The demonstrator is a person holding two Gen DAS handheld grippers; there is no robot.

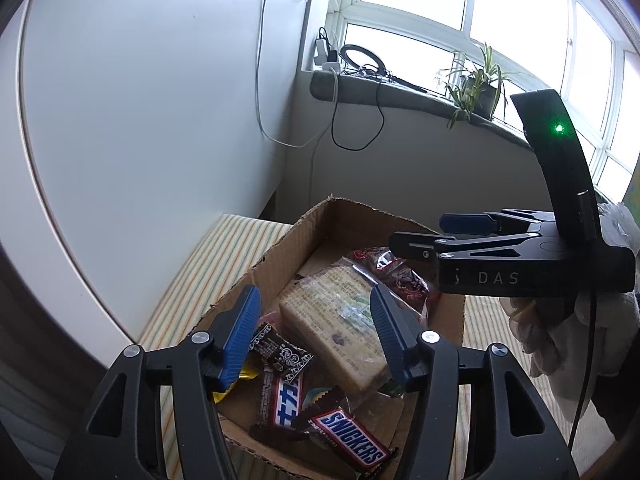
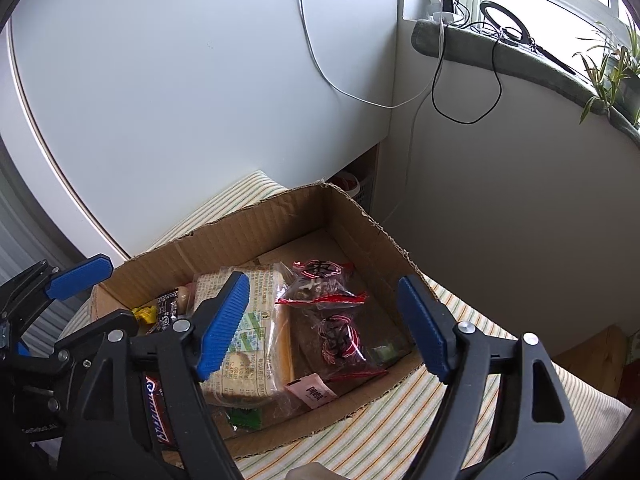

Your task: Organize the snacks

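Observation:
An open cardboard box (image 1: 320, 216) (image 2: 248, 232) sits on a striped cloth and holds the snacks. Inside lie a large wrapped cracker pack (image 1: 332, 320) (image 2: 256, 344), a Snickers bar (image 1: 348, 440) (image 2: 158, 416), two clear packets with red print (image 1: 400, 276) (image 2: 340, 340), a small black wrapper (image 1: 280, 352) and a pink sachet (image 2: 314, 392). My left gripper (image 1: 316, 300) (image 2: 92, 300) hovers open above the box's near left part, nothing between its blue pads. My right gripper (image 2: 324, 284) (image 1: 432, 234) hangs open over the right side, also empty.
The striped cloth (image 2: 380, 432) spreads around the box. A white cabinet panel (image 1: 160, 120) stands close behind on the left. A windowsill (image 1: 400, 96) carries cables, a ring light and a potted plant (image 1: 480, 88). A gloved hand (image 1: 560, 340) holds the right gripper.

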